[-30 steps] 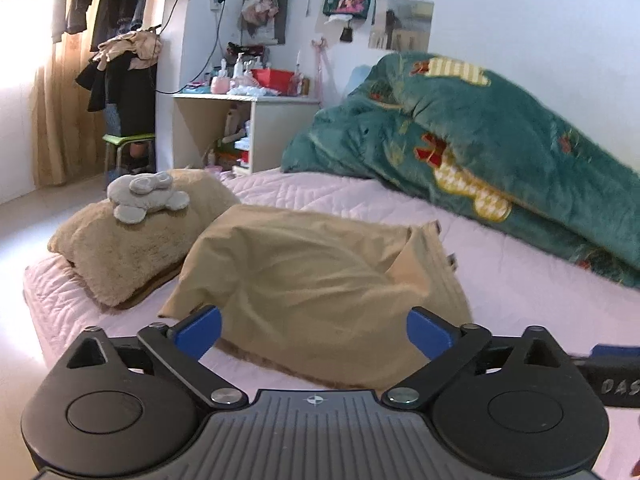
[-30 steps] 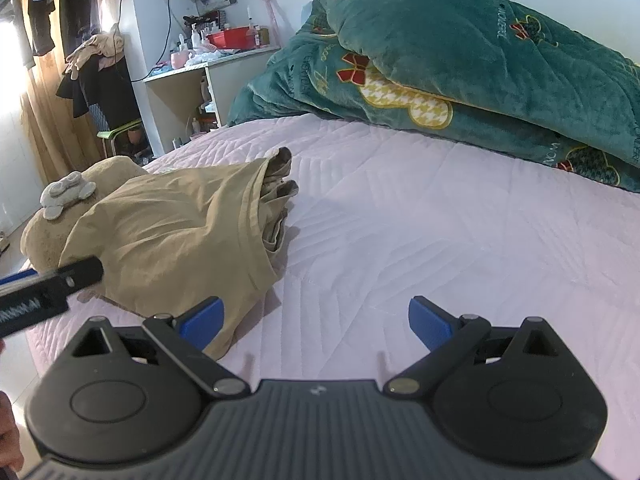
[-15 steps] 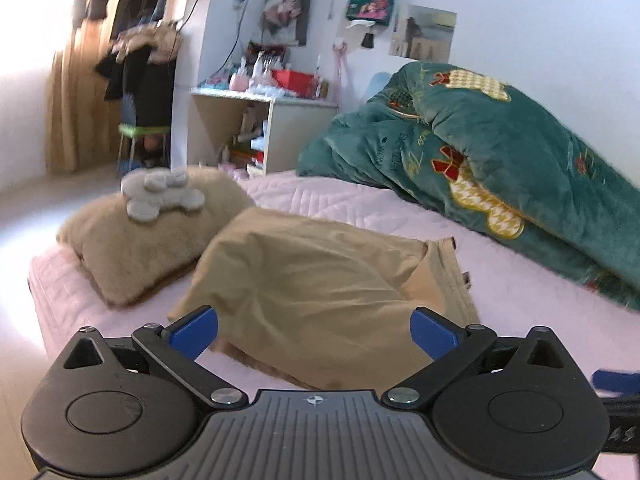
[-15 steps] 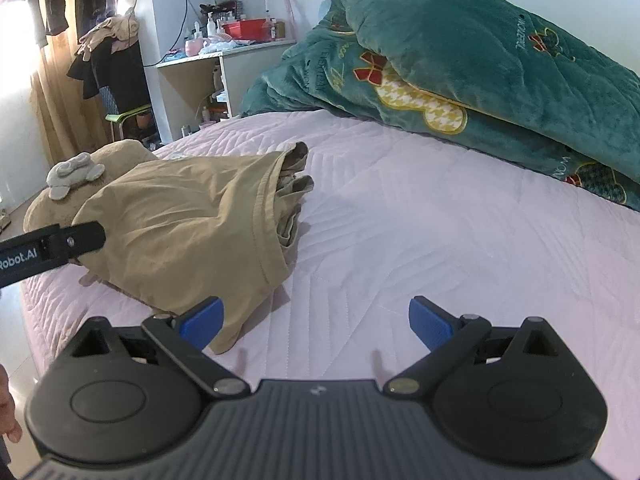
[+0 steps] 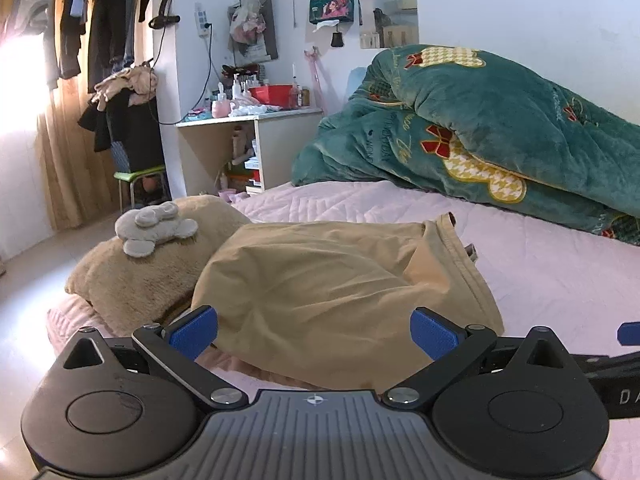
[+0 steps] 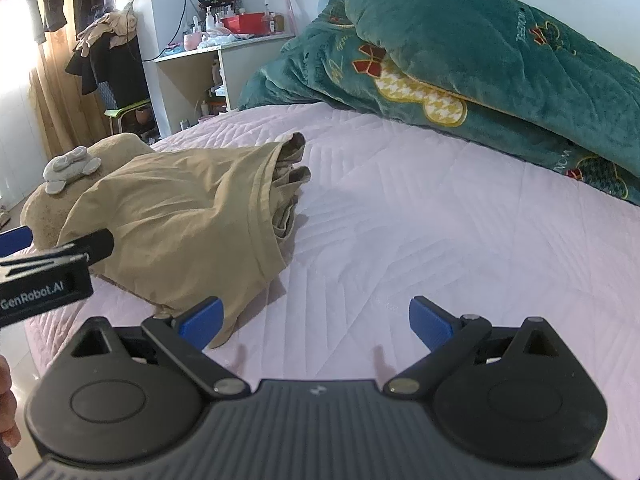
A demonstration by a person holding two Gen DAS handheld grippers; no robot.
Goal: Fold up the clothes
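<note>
1. Tan garment (image 6: 180,216) lies bunched in a thick, layered bundle on the pink quilted bed (image 6: 420,220), its far end riding up on a fuzzy beige pillow (image 5: 132,276). I can't tell whether this is a finished fold or a heap waiting for one.
2. Left claw (image 5: 313,333) hangs over the bundle's near edge, jaws apart, gripping nothing. Right claw (image 6: 316,322) hangs over bare quilt just beside the bundle's hem, jaws apart, empty.
3. Risk: the loose inner layers at the open hem look soft; I judge a pinch there would catch one ply and drag the stack askew.
4. Risk: pillow and the grey plush toy (image 5: 154,228) sit near the bed's left edge; a pull that way could tip them off.
5. Room: wide open quilt to the right, up to the green blanket (image 6: 480,52).
</note>
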